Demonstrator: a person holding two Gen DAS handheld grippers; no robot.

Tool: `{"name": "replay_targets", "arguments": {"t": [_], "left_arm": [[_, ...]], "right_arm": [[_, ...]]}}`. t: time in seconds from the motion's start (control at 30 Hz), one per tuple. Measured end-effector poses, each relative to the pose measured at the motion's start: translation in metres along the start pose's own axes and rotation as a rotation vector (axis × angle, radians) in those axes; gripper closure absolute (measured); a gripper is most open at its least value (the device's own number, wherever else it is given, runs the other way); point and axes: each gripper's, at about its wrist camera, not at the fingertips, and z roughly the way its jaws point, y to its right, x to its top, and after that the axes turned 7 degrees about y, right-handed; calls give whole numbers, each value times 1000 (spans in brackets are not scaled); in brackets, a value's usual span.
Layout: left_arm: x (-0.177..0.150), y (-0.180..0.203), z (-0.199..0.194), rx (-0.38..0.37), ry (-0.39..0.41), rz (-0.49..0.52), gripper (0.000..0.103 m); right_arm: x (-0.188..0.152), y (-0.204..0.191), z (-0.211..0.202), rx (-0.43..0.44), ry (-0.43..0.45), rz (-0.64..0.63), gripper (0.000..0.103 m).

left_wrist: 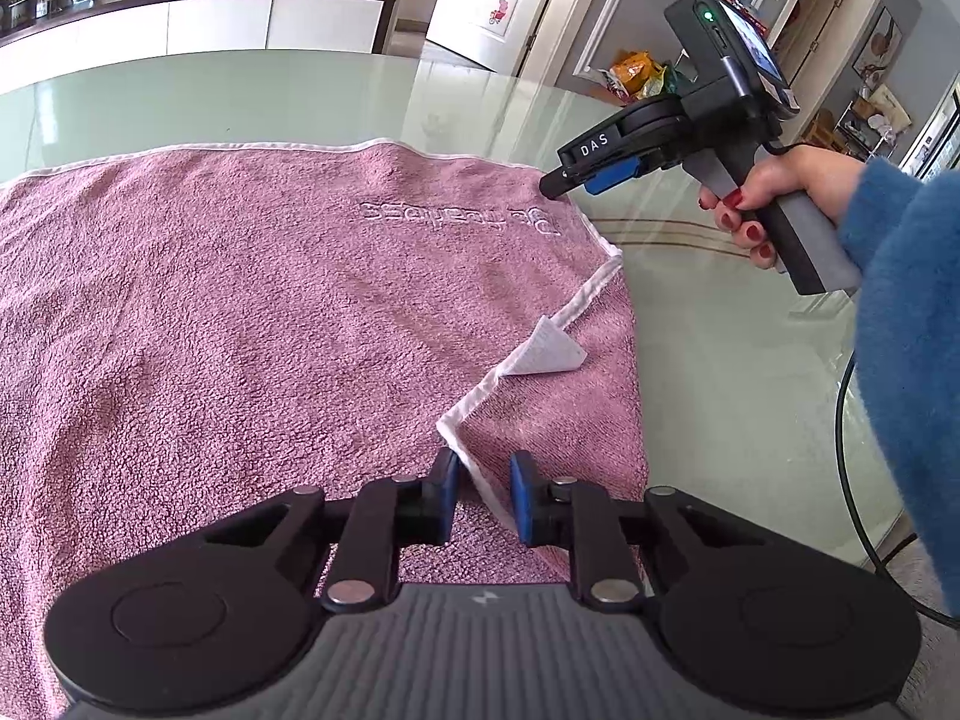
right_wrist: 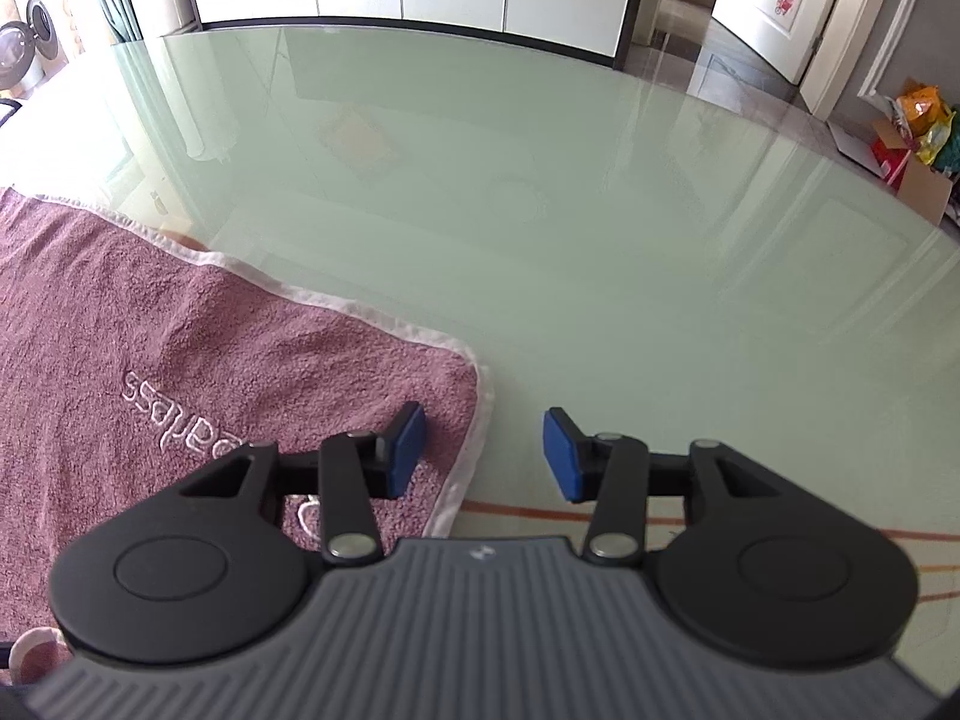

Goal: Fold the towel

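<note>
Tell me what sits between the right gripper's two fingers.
In the right wrist view, the right gripper straddles the pink towel's white hem and bare glass table.

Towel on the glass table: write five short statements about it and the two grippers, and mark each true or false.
1. The towel is pink with white trim. True.
2. The towel hangs in the air. False: it lies on the table.
3. The right gripper is clamped on the towel's corner. False: its jaws stand open astride the towel's edge.
4. The left gripper has the white trim between its jaws. True.
5. The towel bears embroidered lettering. True.
</note>
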Motion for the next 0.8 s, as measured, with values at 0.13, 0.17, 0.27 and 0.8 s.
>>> {"name": "replay_targets", "arguments": {"t": [0.13,0.17,0.27,0.8], "left_arm": [[-2,-2,1,6,12,-13,94],[-2,-2,0,7,13,-12,95],[-3,1,0,9,15,-4,100],[0,-5,-17,-16,48,-14,101]], "right_arm": [[1,-2,-3,34,0,15,80],[1,-4,-3,40,1,11,85],[4,-7,-2,48,0,6,94],[21,-30,-23,18,22,-13,98]]}}
